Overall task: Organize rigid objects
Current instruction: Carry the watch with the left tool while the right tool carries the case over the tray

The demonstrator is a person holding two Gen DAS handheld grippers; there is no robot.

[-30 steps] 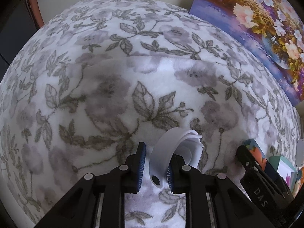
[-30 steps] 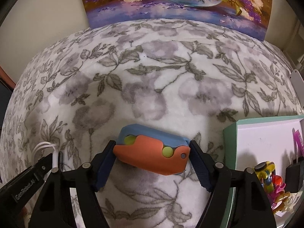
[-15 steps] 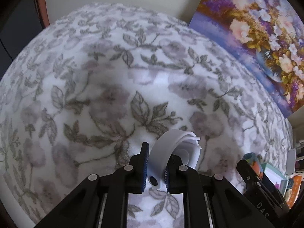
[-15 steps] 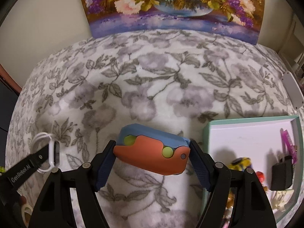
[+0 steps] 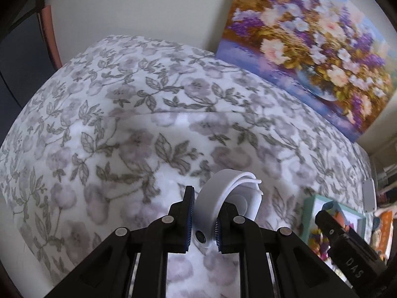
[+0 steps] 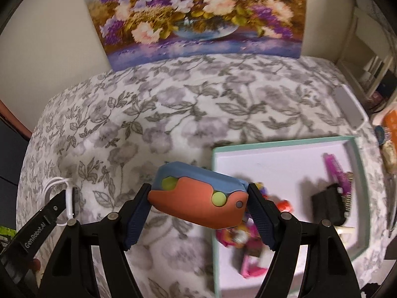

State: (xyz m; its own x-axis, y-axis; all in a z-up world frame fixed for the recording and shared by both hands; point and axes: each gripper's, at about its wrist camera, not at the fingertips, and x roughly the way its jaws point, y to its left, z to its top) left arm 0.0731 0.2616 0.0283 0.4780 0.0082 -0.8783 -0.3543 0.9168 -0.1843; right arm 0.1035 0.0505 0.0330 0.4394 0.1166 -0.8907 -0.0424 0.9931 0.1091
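Over the floral bedspread [image 6: 173,114] my right hand-held gripper [image 6: 198,198] clamps one orange-and-blue plastic toy [image 6: 196,196], long axis spanning the jaws. One mint-rimmed white tray [image 6: 285,144] lies just right and ahead, nearer this hand, so I judge a short rightward carry remains. My left hand-held gripper [image 5: 202,217] pinches one white plastic carabiner clip [image 5: 223,186], farther away. Tray contents are too blurred to count.

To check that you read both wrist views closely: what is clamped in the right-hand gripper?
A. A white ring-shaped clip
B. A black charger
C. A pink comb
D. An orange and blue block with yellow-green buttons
D: the right gripper has its jaws pressed on both ends of the orange and blue block, held beside the teal-rimmed box.
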